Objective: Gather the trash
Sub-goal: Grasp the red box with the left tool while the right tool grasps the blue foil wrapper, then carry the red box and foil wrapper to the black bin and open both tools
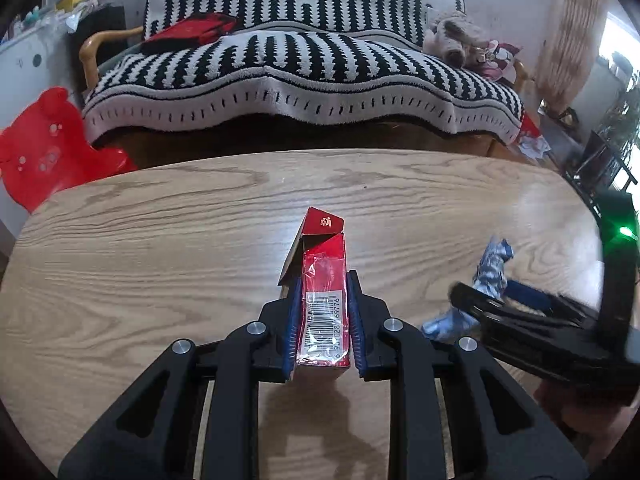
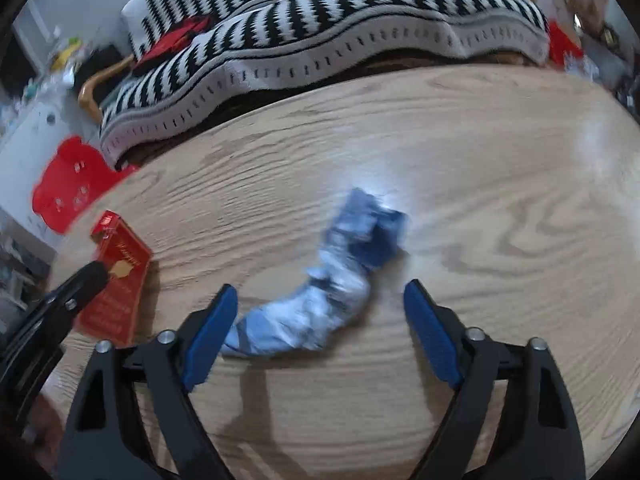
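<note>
On the wooden worktop (image 1: 160,240), the left gripper (image 1: 323,320) had its jaws pinching a red carton (image 1: 324,280) by its long sides, flap open at the far end. Just beside it, the right gripper (image 2: 320,332) held its jaws spread around a crumpled blue wrapper (image 2: 332,280), pads not pressing it.

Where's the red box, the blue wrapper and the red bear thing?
red box (image 1: 324,280), left wrist view, on its red side above the barcode
blue wrapper (image 2: 320,296), right wrist view, on its crumpled middle
red bear-shaped thing (image 1: 44,148), left wrist view, on its flat face
</note>
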### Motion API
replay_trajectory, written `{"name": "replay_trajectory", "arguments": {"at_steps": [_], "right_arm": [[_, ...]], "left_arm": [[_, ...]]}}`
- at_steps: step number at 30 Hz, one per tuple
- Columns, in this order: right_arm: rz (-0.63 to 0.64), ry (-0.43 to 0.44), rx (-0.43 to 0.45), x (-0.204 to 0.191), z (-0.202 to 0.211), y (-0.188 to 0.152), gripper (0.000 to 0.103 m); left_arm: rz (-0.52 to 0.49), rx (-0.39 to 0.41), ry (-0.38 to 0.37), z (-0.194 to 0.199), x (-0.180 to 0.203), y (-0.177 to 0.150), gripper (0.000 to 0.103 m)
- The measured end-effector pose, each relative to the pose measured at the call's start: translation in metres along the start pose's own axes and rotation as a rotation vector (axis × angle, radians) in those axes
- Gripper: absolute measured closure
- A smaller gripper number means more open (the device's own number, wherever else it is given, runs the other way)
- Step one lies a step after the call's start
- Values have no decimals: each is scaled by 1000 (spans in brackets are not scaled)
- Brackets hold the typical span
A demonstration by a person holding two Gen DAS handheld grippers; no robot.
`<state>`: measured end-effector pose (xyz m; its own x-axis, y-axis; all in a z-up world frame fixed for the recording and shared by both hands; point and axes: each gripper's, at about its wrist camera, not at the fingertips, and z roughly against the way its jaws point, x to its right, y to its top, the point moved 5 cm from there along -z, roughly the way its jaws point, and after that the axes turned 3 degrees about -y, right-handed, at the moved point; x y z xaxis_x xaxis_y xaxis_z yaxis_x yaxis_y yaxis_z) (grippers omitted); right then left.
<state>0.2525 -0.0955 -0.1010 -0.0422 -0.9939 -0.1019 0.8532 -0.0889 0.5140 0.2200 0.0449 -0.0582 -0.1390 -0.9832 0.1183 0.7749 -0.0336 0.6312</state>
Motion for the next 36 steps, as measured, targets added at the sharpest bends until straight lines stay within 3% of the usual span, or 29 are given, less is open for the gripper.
{"name": "replay_trajectory", "arguments": {"at_steps": [1, 5, 13, 23, 36], "right_arm": [[48, -17, 8, -9, 0, -1, 56], [67, 29, -6, -16, 7, -10, 60], [97, -7, 31, 17, 58, -31, 61], [-25, -107, 71, 139, 139, -65, 61], [-335, -279, 130, 351, 235, -143, 60]], "left_arm": [[-5, 0, 8, 3, 1, -1, 82], [-4, -5, 36, 19, 2, -4, 82], [-36, 16, -7, 50, 36, -8, 82], [-202, -19, -74, 40, 127, -25, 82], [-367, -42, -193, 37, 259, -47, 82]]}}
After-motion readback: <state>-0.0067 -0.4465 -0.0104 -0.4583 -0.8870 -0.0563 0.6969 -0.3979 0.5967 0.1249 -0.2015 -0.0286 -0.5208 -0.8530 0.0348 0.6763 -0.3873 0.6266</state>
